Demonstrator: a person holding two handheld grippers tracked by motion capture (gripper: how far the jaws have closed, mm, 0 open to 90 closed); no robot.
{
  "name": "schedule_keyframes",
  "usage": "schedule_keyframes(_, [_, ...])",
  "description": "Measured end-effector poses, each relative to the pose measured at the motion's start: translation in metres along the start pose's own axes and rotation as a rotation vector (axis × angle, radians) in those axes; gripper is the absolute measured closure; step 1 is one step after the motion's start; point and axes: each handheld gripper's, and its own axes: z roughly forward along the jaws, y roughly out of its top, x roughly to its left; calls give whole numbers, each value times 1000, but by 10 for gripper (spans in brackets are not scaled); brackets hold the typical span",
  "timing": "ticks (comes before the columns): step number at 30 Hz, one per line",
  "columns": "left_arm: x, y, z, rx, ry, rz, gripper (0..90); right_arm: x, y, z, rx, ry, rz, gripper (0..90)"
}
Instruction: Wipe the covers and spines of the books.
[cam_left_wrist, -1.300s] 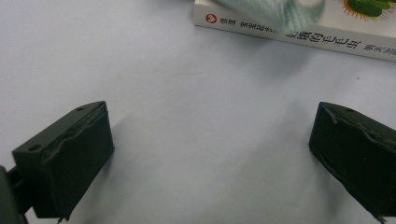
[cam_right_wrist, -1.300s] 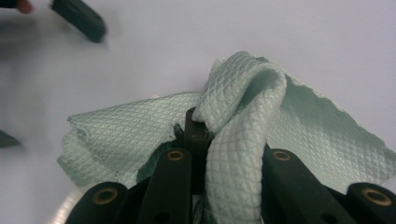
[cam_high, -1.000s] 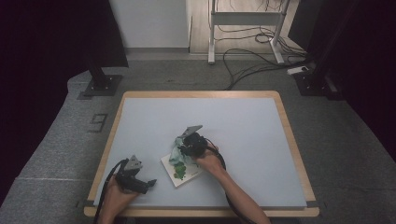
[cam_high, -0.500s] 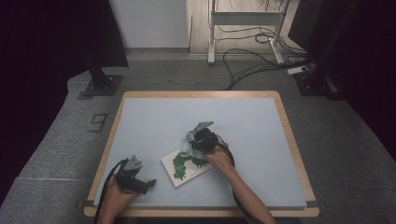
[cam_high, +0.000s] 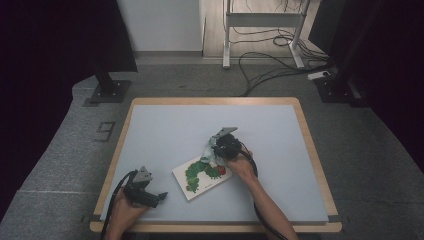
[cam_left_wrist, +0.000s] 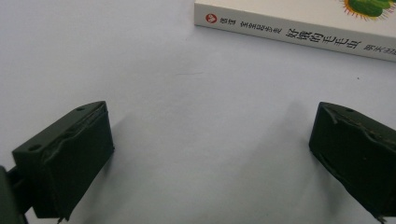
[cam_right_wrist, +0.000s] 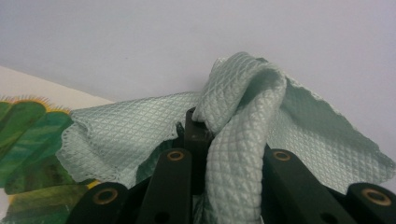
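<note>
Pale-green cloth (cam_right_wrist: 233, 126) clamped in right gripper (cam_right_wrist: 198, 128) beside book (cam_high: 204, 175).

The cloth (cam_right_wrist: 233, 135) is a pale green woven fabric with a fine quilted diamond texture and a scalloped hem. Just beside it, the book (cam_high: 204, 176) has a smooth, slightly glossy printed cover. Under the book, the table (cam_high: 165, 125) is matt pale grey, edged in light wood.
</note>
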Motion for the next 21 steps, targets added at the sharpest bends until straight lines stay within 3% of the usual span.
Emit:
schedule_keyframes(5, [0, 0, 0, 0, 0, -1, 0, -4, -2, 0, -2, -18, 11, 775])
schedule_keyframes(8, [0, 0, 0, -1, 0, -2, 0, -5, -4, 2, 39, -62, -12, 775])
schedule_keyframes(11, [0, 0, 0, 0, 0, 0, 0, -6, -8, 2, 28, -52, 6, 775])
schedule_keyframes(21, [0, 0, 0, 1, 0, 1, 0, -3, -1, -14, 1, -25, -6, 774])
